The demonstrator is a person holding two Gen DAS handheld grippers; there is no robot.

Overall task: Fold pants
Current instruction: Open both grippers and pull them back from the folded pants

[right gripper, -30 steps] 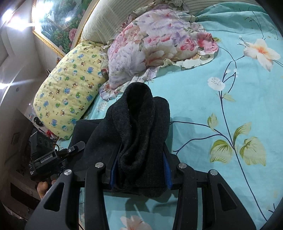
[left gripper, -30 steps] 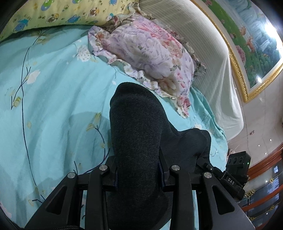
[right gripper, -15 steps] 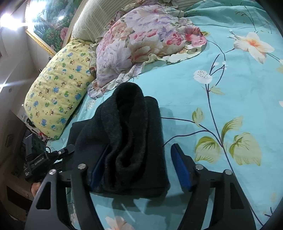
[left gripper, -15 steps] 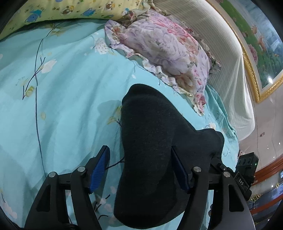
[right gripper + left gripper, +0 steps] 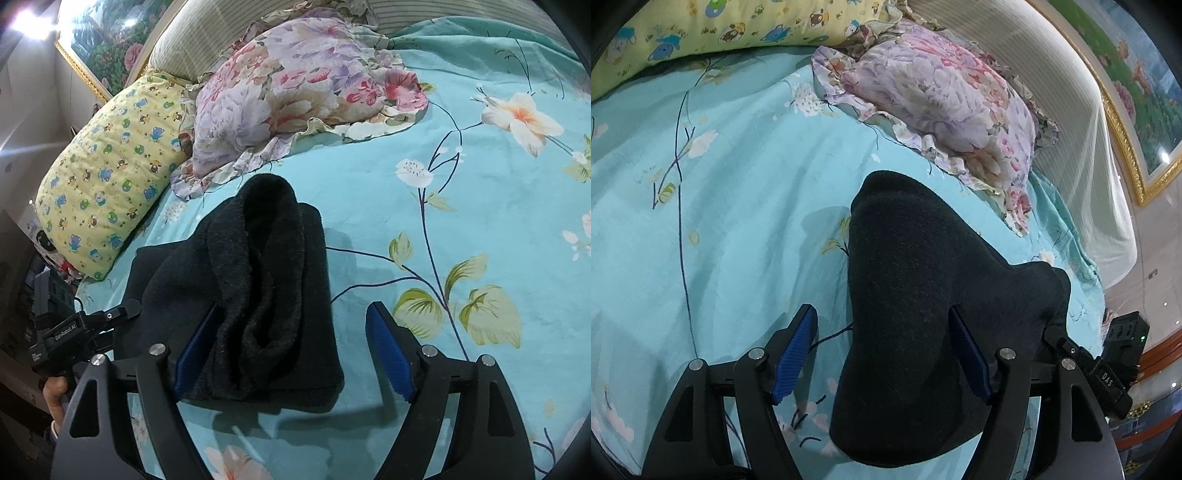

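Item: dark folded pants (image 5: pixel 908 295), lying on teal floral bedsheet (image 5: pixel 738 221). Left gripper (image 5: pixel 882 354) and right gripper (image 5: pixel 295 347): jaws just opened wide, cloth between them, released. Right view alone shows the fuzzy lining and a hand (image 5: pixel 55 391); 2 pillows behind.

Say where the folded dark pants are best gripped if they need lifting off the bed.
Probably the thick rolled end of the pants nearest the open right gripper, approached from this near side: the bundle narrows there, lying between the spread jaws.
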